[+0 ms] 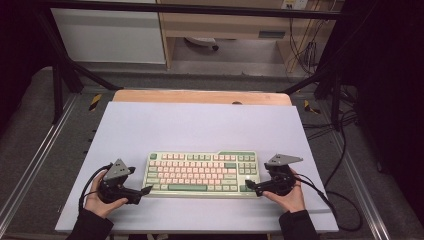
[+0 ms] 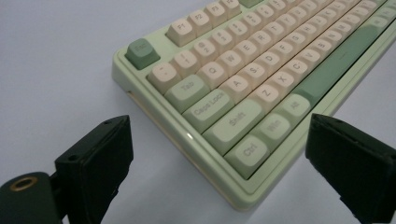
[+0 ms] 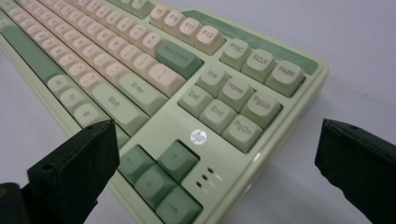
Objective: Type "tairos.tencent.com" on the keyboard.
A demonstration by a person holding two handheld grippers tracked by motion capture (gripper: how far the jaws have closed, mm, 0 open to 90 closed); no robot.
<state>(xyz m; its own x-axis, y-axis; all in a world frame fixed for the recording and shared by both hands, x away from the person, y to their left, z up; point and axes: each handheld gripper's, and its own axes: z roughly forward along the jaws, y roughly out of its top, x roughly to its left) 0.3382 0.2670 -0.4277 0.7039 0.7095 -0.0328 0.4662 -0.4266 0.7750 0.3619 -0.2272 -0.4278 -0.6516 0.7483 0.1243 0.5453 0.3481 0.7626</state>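
The green-and-cream keyboard [image 1: 201,173] lies flat on the pale table [image 1: 200,125], in the lower centre of the high view. The left gripper [image 1: 148,189] sits at its lower-left corner, the right gripper [image 1: 248,186] at its lower-right corner. Both sets of jaws are spread wide, released, straddling the corners without gripping.

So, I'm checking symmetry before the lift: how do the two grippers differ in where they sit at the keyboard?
The left gripper frames the keyboard at its Ctrl corner; the right gripper frames the arrow-key corner. The left points rightward in the high view, the right leftward. Both stand open, gripping nothing.
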